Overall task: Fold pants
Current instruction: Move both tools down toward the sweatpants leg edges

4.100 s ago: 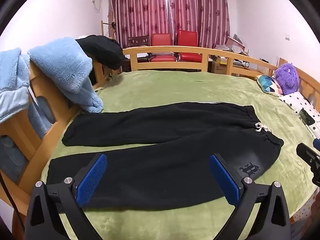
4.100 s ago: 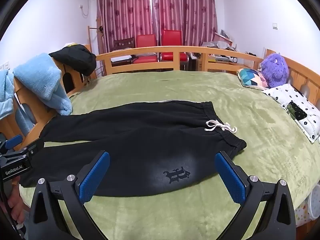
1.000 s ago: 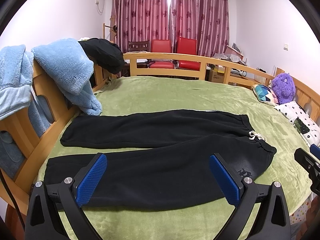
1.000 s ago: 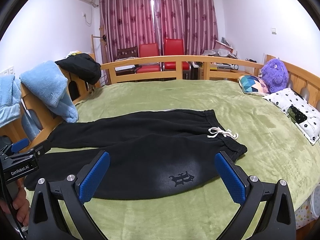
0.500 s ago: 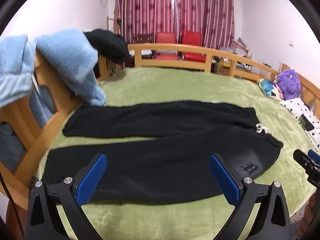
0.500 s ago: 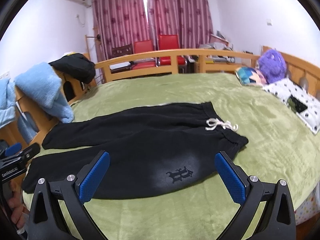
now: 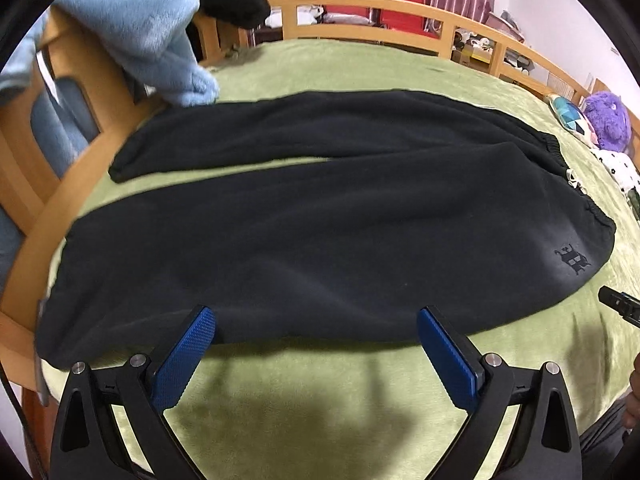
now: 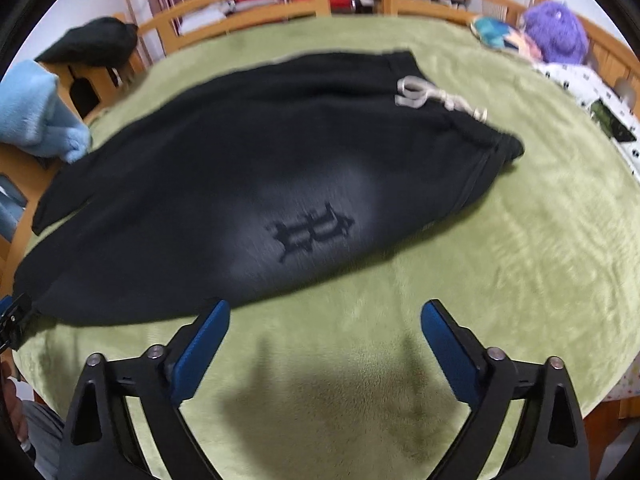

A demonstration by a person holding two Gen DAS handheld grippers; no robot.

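Green blanket (image 7: 360, 60) over a wood-railed bed, curtains and red chairs behind. Black pants (image 7: 320, 220) spread flat, both legs side by side, waistband off to the right, cuffs to the left.

Left tongs (image 7: 316, 344) wide, nothing between the pads; near hem of the closer leg just ahead of the tips, left pad (image 7: 184, 356) at the cloth's edge. Right tongs (image 8: 324, 340) angled down at the blanket, jaws closing a little yet wide apart, nothing between them; pants' hip edge just ahead and left of the tips, logo (image 8: 312, 232) beyond, drawstring (image 8: 436, 100) farther up and right. Right view blurred, so contact between left pad and cloth possibly there, hard to say.

For a clean first fold:
- Slide the lower finger under the near edge, not just onto the top layer.
- Pinch both layers of the leg, close only once cloth sits deep between the pads.
- Keep the two grips well apart, one toward the cuff, one toward the hip.
- Lift together, level, carry the near leg over the far one, match the edges.

Risk: grabbing blanket along with cloth.
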